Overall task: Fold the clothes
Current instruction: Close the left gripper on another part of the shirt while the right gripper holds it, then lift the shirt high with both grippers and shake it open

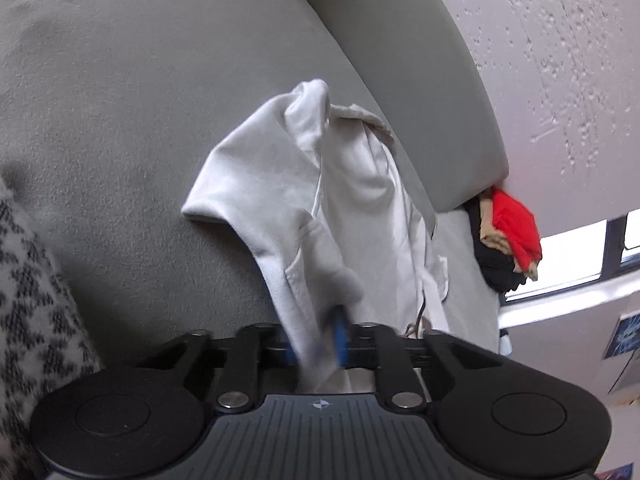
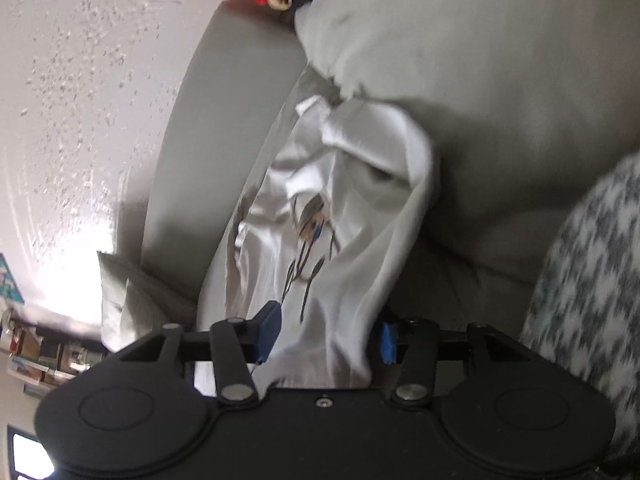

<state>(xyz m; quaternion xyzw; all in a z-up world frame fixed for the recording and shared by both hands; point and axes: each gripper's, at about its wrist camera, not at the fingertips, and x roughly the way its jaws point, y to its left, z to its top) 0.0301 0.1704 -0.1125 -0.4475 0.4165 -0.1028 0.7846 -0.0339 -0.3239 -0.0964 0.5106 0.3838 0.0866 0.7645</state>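
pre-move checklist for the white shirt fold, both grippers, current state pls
1. Left gripper clamped on the white shirt: ok, blue fingers pinch the cloth.
2. Right gripper closed on shirt: not ok, jaws stand apart with the fabric between them.
3. Shirt spread flat on the grey sofa: not ok, bunched and hanging in folds.
4. Printed side located: ok, dark print faces the right wrist camera.
5. Red and black clothes pile apart from the shirt: ok.
6. Which shirt edges are held: cannot tell.
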